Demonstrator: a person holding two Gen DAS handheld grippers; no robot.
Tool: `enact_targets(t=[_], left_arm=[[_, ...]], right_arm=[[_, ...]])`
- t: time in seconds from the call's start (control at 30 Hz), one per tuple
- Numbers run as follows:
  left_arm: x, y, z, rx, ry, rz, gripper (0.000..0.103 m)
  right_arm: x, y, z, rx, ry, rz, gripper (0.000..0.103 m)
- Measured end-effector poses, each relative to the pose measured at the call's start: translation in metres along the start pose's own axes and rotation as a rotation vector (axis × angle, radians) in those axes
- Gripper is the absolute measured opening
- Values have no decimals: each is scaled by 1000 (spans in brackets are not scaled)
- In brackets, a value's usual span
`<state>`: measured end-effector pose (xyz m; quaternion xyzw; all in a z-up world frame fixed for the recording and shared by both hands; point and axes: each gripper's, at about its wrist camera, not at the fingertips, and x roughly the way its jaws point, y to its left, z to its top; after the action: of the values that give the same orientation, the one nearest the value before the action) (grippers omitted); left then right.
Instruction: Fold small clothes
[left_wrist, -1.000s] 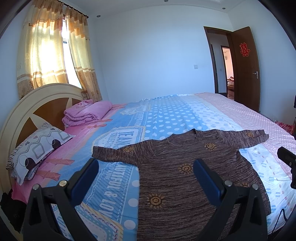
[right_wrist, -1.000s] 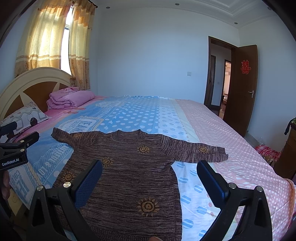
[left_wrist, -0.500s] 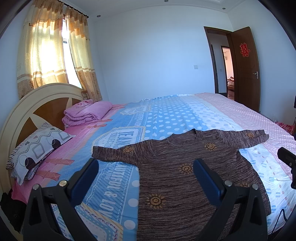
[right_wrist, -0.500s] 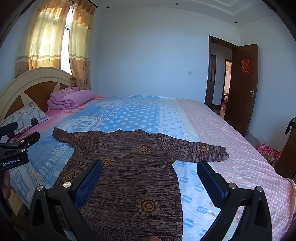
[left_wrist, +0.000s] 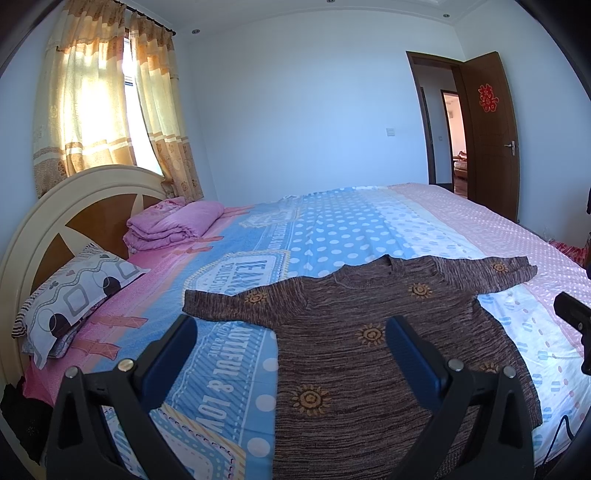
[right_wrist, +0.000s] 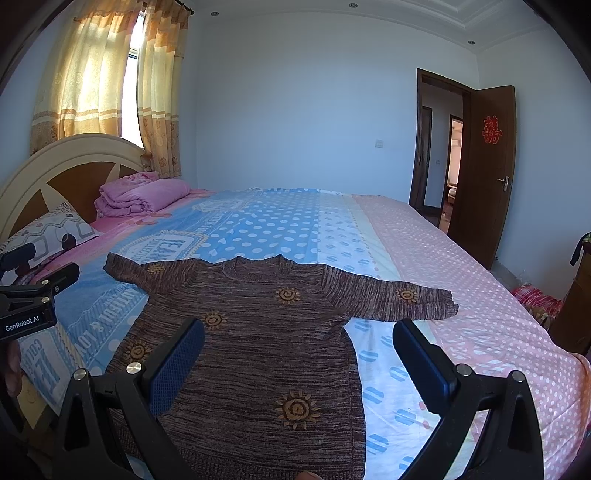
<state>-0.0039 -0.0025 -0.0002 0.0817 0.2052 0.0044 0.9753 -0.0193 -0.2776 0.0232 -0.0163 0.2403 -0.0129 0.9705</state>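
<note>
My left claw (left_wrist: 291, 336) is wide open. Its two blue pads (left_wrist: 168, 358) sit far apart and hold nothing. It hangs above the bed (left_wrist: 332, 225), over the near edge, with the sweater (left_wrist: 369, 354) in front of it and a bit to the right.

My right claw (right_wrist: 299, 339) is wide open too, and empty. It hangs over the low part of the sweater (right_wrist: 258, 347).

The sweater is brown with little yellow suns on it. It lies flat on the bed, face up, with both sleeves stretched out to the sides. The neck points away from me, toward the far wall. One sleeve (left_wrist: 221, 306) lies on the blue part of the sheet with big letters. The other sleeve (right_wrist: 399, 299) reaches toward the pink spotty part. I see no fold in it yet.

In the right view I can see my left claw at the left edge (right_wrist: 40, 284), near the sleeve but not touching it. A bit of a hand (right_wrist: 11, 365) shows under it.

At the head of the bed there is a pillow (left_wrist: 77, 284) and a folded pink blanket (left_wrist: 173, 225), well apart from the sweater. Behind them is a headboard (left_wrist: 70, 206) and yellow curtains (left_wrist: 92, 99). A brown door (right_wrist: 484, 173) stands open on the right.
</note>
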Motion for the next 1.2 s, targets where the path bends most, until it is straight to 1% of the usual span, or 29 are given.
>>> enact_targets(t=[0.63,0.87,1.0,1.1,1.2], left_arm=[[2,-2,-1,7,7,-2,103],[9,-5,-4,13,20,-9,103],[22,-8,-8,27,35,-14,103],[39,-14,-10,52,50,-15,103],[64,-21,-9,66,69,-14,103]], right_arm=[[3,-5,0,11,11,4,102],[14,-7,-3,8,31,3,102],[31,-13,-7,6,57,-11,102],[47,-24,-11,16,86,-29,102],[69,-40,-11,28,121,-58,102]])
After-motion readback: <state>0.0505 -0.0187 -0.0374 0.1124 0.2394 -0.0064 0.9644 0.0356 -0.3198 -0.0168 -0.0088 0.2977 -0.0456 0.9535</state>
